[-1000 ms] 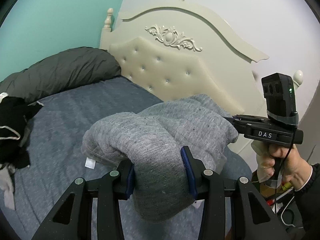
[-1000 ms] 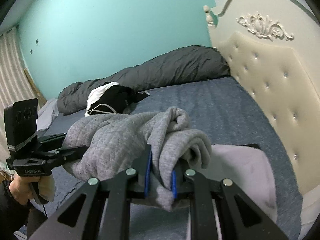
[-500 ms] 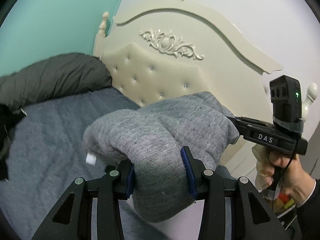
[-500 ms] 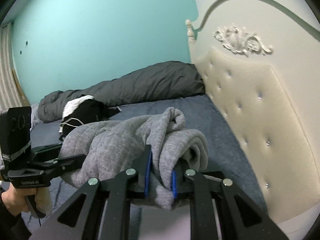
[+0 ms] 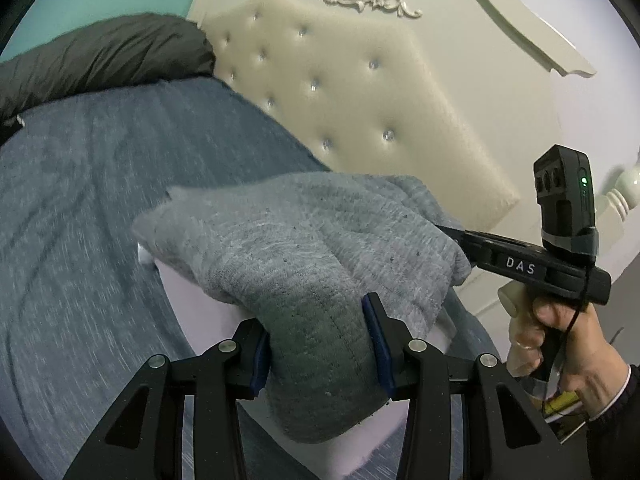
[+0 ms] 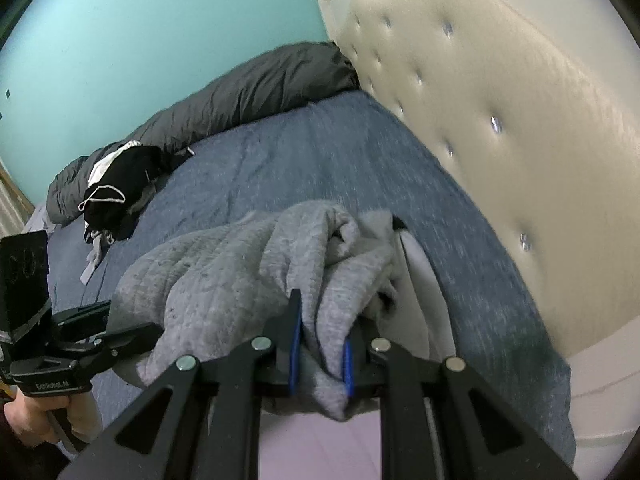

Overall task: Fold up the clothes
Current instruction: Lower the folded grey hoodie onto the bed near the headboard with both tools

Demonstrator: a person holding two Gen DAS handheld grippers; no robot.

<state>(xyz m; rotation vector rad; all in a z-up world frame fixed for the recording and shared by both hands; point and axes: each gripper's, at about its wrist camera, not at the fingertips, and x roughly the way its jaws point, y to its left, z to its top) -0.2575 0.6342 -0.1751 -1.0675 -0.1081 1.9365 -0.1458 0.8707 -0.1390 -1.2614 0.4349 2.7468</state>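
— Where's the grey garment [image 5: 304, 240]?
— Bundled between both tongs, above a pale folded cloth [image 5: 200, 312] on the blue bed [image 5: 80, 200], near the headboard [image 5: 360, 100].
— And the grip?
— Left tongs [image 5: 318, 344] pinch one thick fold; right tongs [image 6: 320, 354] pinch another.

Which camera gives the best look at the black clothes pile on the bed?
The right wrist view. The black clothes pile lies in plain sight there, on the bed beside the dark duvet, white trim visible. The left wrist view leaves it out entirely, past the left edge.
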